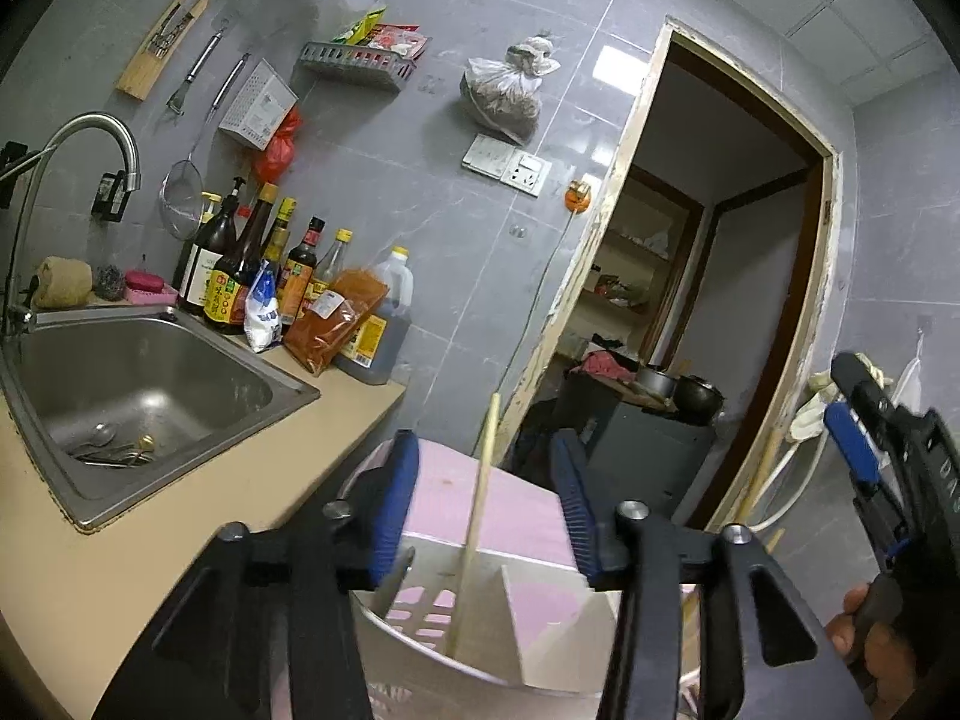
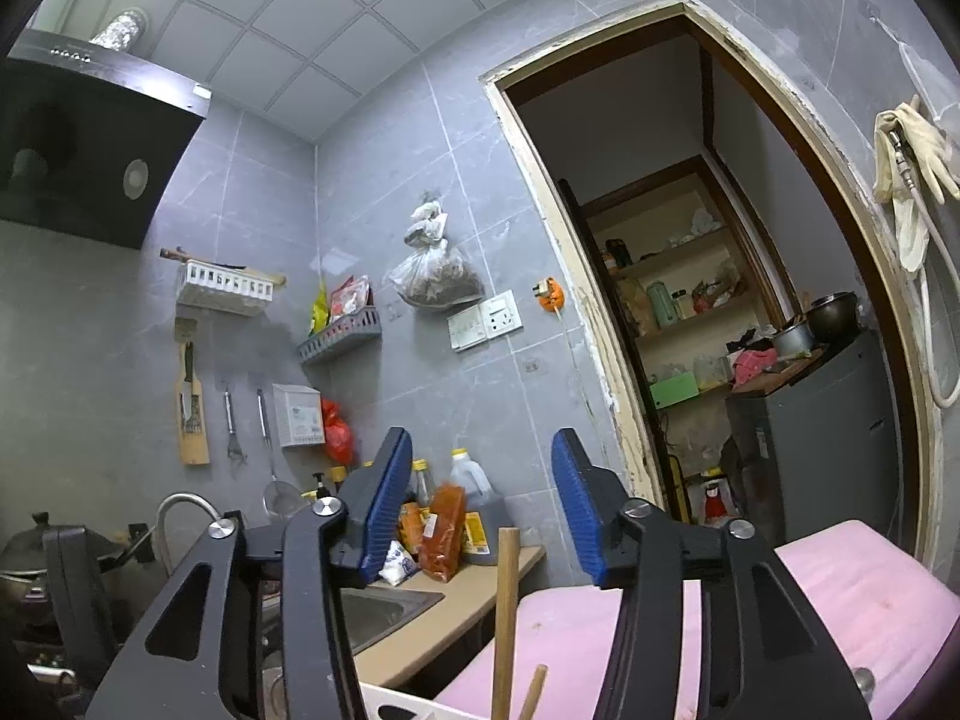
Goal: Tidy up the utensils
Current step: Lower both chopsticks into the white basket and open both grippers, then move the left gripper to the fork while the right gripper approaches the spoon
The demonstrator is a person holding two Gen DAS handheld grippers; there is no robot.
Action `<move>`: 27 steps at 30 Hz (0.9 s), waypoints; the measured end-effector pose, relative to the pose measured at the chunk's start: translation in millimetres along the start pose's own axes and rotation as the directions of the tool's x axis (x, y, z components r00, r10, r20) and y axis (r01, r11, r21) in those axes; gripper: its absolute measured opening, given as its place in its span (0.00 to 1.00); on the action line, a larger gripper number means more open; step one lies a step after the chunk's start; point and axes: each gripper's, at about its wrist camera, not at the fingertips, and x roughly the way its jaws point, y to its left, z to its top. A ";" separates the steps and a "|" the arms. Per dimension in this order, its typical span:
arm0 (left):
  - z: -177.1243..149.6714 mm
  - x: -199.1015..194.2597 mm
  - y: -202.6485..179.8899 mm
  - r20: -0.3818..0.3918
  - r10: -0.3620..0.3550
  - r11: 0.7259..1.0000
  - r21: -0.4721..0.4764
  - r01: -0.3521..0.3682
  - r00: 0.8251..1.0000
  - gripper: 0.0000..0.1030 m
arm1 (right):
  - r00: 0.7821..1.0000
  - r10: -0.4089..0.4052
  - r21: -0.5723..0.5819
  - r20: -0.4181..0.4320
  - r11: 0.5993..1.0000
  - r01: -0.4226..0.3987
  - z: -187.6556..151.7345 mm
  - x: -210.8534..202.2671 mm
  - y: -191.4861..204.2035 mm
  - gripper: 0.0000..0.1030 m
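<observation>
A white utensil holder (image 1: 480, 648) with a pink inside stands just below my left gripper (image 1: 486, 504), which is open and empty above it. A wooden chopstick (image 1: 477, 516) stands upright in the holder, between the blue pads. A spoon and other metal utensils (image 1: 111, 447) lie in the steel sink (image 1: 150, 372). My right gripper (image 2: 480, 504) is open and empty, also above the holder's rim (image 2: 390, 705). Two wooden sticks (image 2: 505, 618) rise in front of it. It also shows at the right edge of the left wrist view (image 1: 864, 420).
Sauce bottles and bags (image 1: 288, 288) crowd the counter (image 1: 180, 546) behind the sink. A tap (image 1: 90, 144) arches over it. Knives, a strainer and baskets hang on the tiled wall (image 1: 198, 60). A pink surface (image 2: 810, 600) lies right. An open doorway (image 2: 720, 300) is behind.
</observation>
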 end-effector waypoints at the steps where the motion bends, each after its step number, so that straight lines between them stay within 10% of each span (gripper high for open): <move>1: 1.2 -2.2 -3.1 -0.006 -0.004 1.000 0.008 0.004 1.000 0.40 | 1.000 -0.005 -0.006 -0.002 1.000 0.005 1.5 -2.3 -0.3 0.52; 16: -19.1 -33.8 -82.3 -0.085 -0.064 0.975 0.205 0.081 0.994 0.76 | 0.977 -0.118 -0.168 -0.175 0.982 0.089 17.1 -69.3 -38.1 0.98; 27: -61.7 -29.7 -137.3 -0.263 -0.135 0.925 0.313 0.217 0.955 0.79 | 0.921 -0.230 -0.302 -0.315 0.944 0.132 21.4 -121.7 -87.1 1.00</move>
